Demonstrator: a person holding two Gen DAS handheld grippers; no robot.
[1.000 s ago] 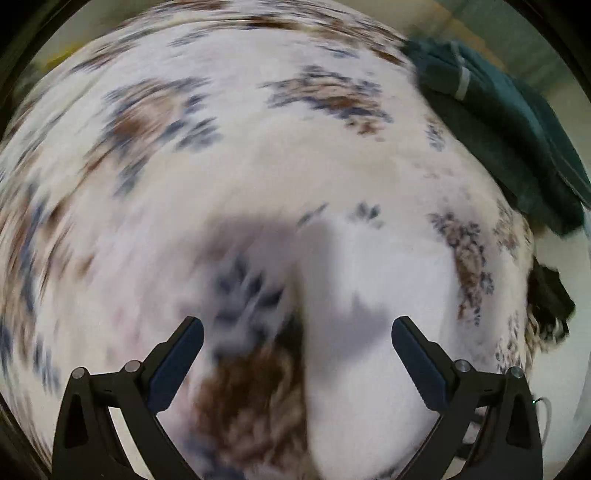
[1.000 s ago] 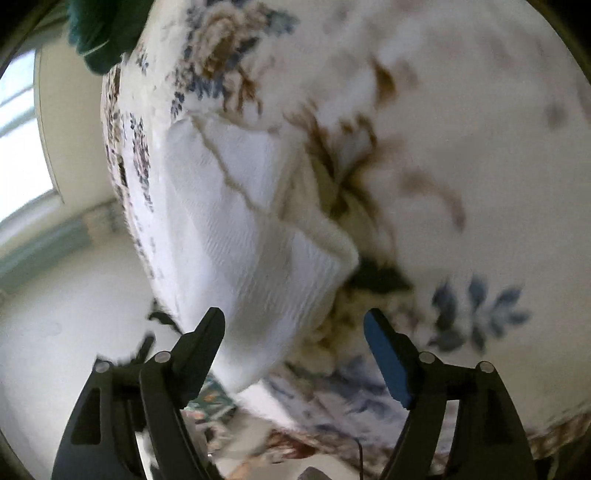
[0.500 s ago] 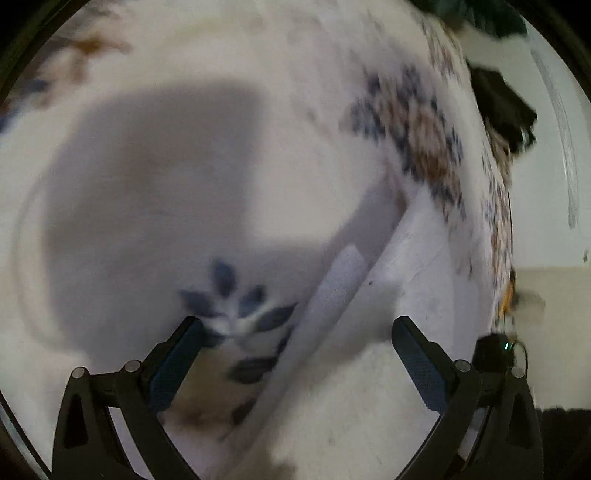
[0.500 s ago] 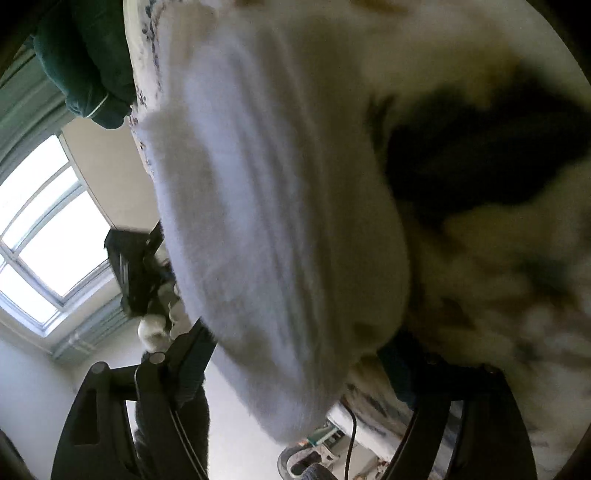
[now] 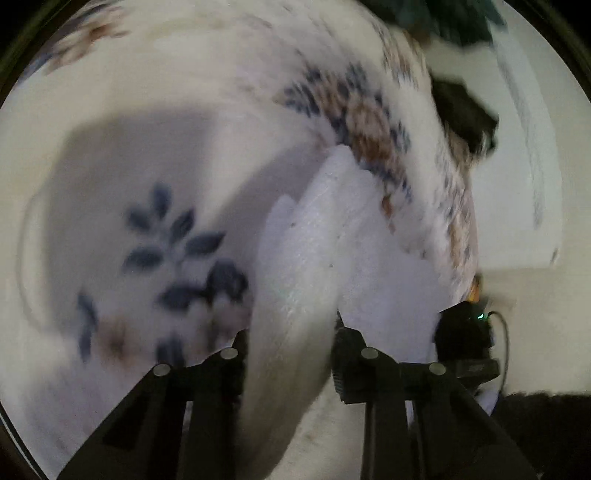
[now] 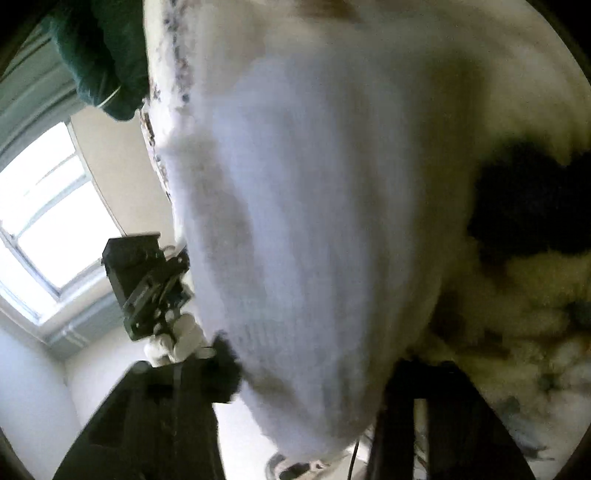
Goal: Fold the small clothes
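Observation:
A white knitted garment [image 5: 332, 229] lies on a floral blanket [image 5: 166, 240], near the blanket's edge. My left gripper [image 5: 291, 350] points down at it. Its jaws are closing, and a raised fold of the white cloth fills the gap and touches both pads. In the right wrist view the same white garment [image 6: 314, 184] fills the middle of the picture. My right gripper [image 6: 314, 369] has the garment's near end between its jaws, which are closing on it too. Both views are blurred.
A dark green cloth [image 6: 99, 55] lies at the blanket's far corner, and it also shows as a dark green cloth [image 5: 443, 18] at the top of the left view. A black patch [image 5: 465, 114] sits at the blanket's edge. A window [image 6: 48, 221] lies beyond the edge, on the left.
Both grippers came down onto the white garment and narrowed from wide open to pinching it. The left one rolled and swung over a raised fold; the right one took the garment's end.

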